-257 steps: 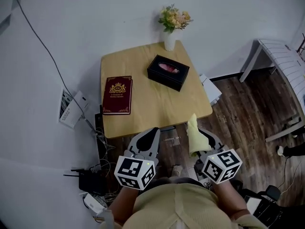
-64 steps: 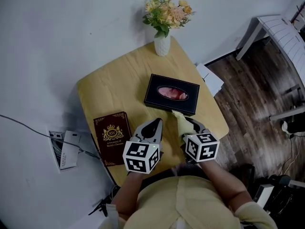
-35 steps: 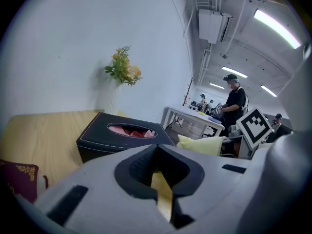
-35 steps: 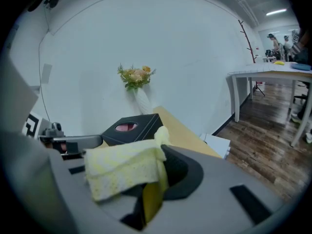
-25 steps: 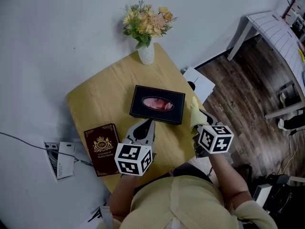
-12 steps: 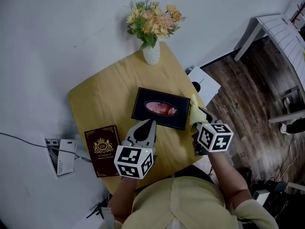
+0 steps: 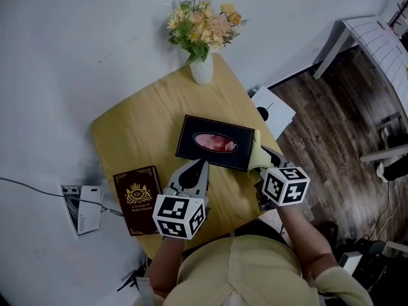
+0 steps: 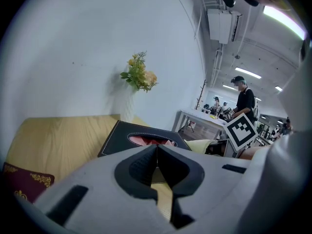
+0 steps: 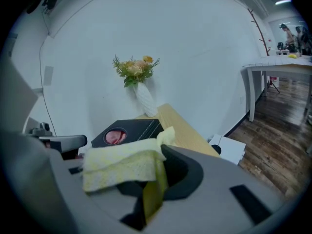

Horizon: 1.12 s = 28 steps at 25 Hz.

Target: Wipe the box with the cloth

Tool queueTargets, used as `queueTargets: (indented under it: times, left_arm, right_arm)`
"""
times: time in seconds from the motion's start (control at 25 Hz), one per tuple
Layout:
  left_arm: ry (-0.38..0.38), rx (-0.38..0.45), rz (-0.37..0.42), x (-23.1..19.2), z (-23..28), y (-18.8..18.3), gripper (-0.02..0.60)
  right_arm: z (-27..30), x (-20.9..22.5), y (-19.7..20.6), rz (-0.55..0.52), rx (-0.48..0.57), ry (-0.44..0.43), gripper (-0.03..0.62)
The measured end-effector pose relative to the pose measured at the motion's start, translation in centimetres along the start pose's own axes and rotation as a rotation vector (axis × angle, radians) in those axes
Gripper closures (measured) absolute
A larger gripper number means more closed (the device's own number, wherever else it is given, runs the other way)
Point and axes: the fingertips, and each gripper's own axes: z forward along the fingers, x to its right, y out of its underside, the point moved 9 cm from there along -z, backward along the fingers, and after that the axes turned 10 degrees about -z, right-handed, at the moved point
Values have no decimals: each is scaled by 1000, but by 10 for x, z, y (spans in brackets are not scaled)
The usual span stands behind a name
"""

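A black tissue box (image 7: 215, 143) with a pink-lined oval opening lies on the small wooden table (image 7: 140, 129); it also shows as the box (image 8: 141, 138) and the box (image 9: 126, 130) in the gripper views. My right gripper (image 7: 260, 164) is shut on a yellow cloth (image 7: 257, 153), whose free end touches the box's right end. In the right gripper view the cloth (image 9: 124, 167) drapes over the left jaw. My left gripper (image 7: 191, 171) is shut and empty, pointing at the box's near side from just in front of it.
A white vase of flowers (image 7: 201, 34) stands at the table's far corner. A dark red book (image 7: 136, 199) lies at the near left. A white table (image 7: 376, 43) stands at the right over wooden floor. Cables and a white device (image 7: 80, 209) lie left of the table.
The right gripper has shifted slightly left with the cloth, bringing it against the box's right end. The left gripper has stayed in place.
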Motion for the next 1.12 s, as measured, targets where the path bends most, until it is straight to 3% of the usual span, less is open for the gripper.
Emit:
queueTargets:
  times: [1.12]
  left_arm:
    - [35, 1, -7, 0, -33, 21, 560]
  right_arm:
    - [-43, -33, 27, -53, -74, -52, 554]
